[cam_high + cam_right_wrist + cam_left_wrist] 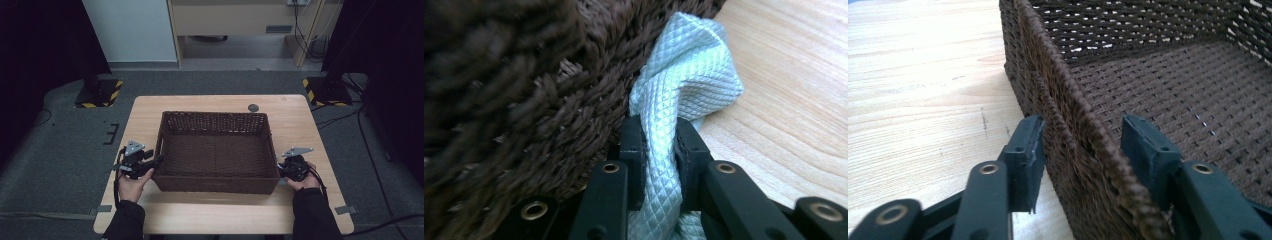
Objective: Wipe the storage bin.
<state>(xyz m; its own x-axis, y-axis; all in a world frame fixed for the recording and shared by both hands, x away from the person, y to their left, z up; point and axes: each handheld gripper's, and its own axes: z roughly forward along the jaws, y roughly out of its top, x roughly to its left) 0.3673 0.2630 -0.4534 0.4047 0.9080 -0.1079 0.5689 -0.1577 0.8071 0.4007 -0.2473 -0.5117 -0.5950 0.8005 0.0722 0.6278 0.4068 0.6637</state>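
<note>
A dark brown woven basket [215,184] stands in the middle of the wooden table [210,212], with nothing inside. My left gripper [157,161] is at its left wall near the front. In the left gripper view the left gripper [1083,145] is open and straddles that wall [1068,100], one jaw outside and one inside, with a gap on the inner side. My right gripper [282,169] is by the basket's front right corner. It [659,140] is shut on a pale blue-white quilted cloth [689,70], bunched against the basket's outer wall [524,100].
A small dark round disc [253,107] lies on the table behind the basket. Bare wood [794,100] runs along the basket's right side and front. Two stands with yellow-black striped bases [100,92] [325,90] flank the table's far corners, with cables on the floor at right.
</note>
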